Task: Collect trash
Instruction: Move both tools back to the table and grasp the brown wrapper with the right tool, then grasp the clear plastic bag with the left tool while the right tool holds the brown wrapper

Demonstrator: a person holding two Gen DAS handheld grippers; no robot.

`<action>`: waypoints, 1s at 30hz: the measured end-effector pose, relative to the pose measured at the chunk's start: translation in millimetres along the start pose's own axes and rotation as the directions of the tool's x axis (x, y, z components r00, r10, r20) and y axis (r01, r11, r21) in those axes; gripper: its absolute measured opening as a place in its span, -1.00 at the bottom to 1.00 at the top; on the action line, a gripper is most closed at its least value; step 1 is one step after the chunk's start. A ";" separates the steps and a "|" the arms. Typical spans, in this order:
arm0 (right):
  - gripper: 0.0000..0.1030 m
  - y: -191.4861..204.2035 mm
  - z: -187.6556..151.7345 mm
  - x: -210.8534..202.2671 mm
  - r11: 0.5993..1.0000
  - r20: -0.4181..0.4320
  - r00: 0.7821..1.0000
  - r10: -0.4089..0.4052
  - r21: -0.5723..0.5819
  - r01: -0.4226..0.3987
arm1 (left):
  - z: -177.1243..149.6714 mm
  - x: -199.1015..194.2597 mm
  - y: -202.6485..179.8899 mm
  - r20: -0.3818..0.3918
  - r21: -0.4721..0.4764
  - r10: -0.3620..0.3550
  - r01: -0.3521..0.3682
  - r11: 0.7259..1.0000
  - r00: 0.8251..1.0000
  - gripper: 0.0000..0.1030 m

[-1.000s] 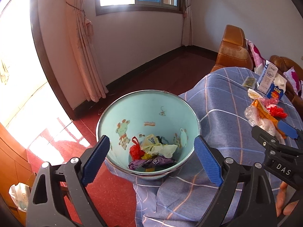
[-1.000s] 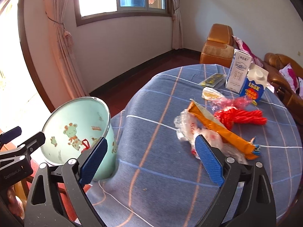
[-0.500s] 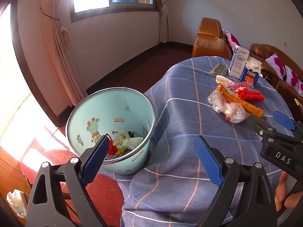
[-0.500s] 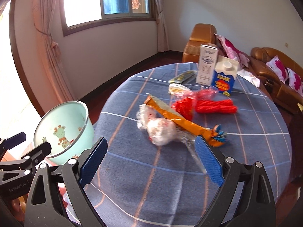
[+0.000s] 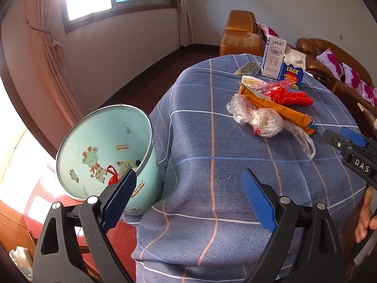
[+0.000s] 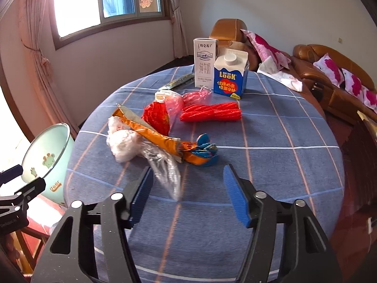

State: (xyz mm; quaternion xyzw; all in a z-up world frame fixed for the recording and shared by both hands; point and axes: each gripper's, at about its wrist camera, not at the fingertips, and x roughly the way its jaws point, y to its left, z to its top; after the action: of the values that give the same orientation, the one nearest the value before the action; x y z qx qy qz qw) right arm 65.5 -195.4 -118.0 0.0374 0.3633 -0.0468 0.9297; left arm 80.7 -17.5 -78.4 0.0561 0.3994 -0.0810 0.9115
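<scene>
Sunlit room, window far left, brown sofa at right; round surface (image 6: 282, 127) under a blue checked cloth. Trash sits mid-surface: clear plastic bag (image 6: 132, 146) with a thin tail trailing near, orange wrapper (image 6: 153, 133) lying across it on a diagonal from far left to near right, red bundle (image 6: 212, 114) behind, two cartons (image 6: 219, 70) upright at the far edge.

Right gripper (image 6: 188, 195) — jaws have just been closing, now roughly half-spread, pads not pressing on anything. The bag's tail lies just ahead, reaching in between the fingertips toward the left pad; nothing grasped yet.

Left gripper (image 5: 188, 200) released, wide apart, empty, hanging over bare cloth at the near edge. Mint bin (image 5: 106, 151) stands off the surface to its left, some scraps already inside.

Judgement: right hand is clearly the nearer one. The tail's long axis runs roughly along the gripper's line, so a short push forward should seat it — thin film, may slip.
</scene>
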 end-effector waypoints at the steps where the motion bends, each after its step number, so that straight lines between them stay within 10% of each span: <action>1: 0.13 -2.0 2.2 2.6 1.000 -0.001 1.000 0.002 -0.006 -0.002 | 0.6 1.2 -1.2 -0.003 0.003 0.000 0.000 1.000 1.000 0.72; 11: 0.10 14.5 31.9 46.7 0.985 -0.058 0.995 0.087 -0.147 -0.095 | 10.1 11.8 -5.2 -0.019 -0.002 0.013 -0.013 1.000 1.000 0.71; 21: -0.55 35.4 40.6 87.2 0.948 -0.173 0.971 0.167 -0.243 -0.206 | 21.8 23.1 -12.7 -0.031 -0.001 0.015 -0.015 1.000 0.999 0.71; 30: -0.69 3.3 52.4 39.6 0.960 -0.047 0.968 0.247 -0.124 -0.251 | 38.7 32.5 -32.0 -0.015 0.008 -0.034 0.034 0.999 0.999 0.69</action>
State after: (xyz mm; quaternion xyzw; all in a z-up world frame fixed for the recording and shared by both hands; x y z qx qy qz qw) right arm 130.1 -199.9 -106.3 0.0233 0.3723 0.0946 0.9230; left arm 124.1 -58.7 -77.5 0.0537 0.4068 -0.0977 0.9067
